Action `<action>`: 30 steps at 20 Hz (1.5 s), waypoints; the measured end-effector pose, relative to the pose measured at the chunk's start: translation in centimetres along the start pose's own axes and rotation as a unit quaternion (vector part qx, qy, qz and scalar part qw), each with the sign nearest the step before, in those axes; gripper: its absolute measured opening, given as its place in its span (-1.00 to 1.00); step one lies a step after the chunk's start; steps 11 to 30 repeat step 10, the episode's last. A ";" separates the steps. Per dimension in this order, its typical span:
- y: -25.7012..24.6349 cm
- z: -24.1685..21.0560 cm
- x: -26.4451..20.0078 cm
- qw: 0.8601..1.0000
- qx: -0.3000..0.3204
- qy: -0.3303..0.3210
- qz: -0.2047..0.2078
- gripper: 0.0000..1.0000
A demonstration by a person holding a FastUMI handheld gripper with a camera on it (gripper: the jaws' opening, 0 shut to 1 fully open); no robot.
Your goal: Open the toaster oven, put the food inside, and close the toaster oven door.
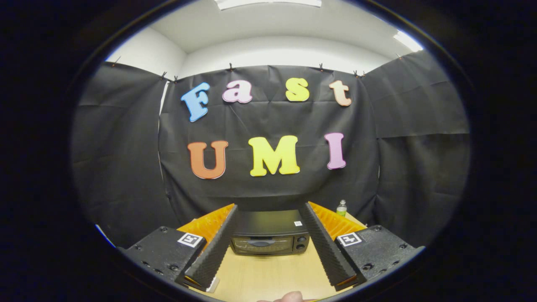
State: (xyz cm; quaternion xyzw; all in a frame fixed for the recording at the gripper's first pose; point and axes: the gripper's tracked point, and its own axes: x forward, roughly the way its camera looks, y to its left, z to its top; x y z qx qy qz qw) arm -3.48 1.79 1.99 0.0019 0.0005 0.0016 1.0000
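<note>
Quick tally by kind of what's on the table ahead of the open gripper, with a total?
Toaster oven, door closed, beyond the gripper: 1
Bottle, behind the oven beside the booth wall: 1
Knobs on the oven front: 2
Total: 2 things, plus 2 knobs

Tool (268, 207) fingers wide apart

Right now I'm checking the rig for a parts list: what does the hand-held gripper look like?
The hand-held gripper has two long ridged fingers, spread open. Each sits on a black bolted block bearing a square black-and-white marker.
</note>
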 end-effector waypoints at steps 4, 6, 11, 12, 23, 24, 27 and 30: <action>0.1 -0.3 0.0 1.000 -0.001 0.012 -0.004 1.00; 0.1 -0.2 0.1 1.000 0.001 0.011 -0.004 1.00; 0.1 -0.3 0.2 1.000 -0.002 0.010 -0.005 1.00; 0.1 -0.3 0.2 1.000 -0.002 0.010 -0.005 1.00; 0.1 -0.3 0.2 1.000 -0.002 0.010 -0.005 1.00; 0.1 -0.3 0.2 1.000 -0.002 0.010 -0.005 1.00; 0.1 -0.3 0.2 1.000 -0.002 0.010 -0.005 1.00; 0.1 -0.3 0.2 1.000 -0.002 0.010 -0.005 1.00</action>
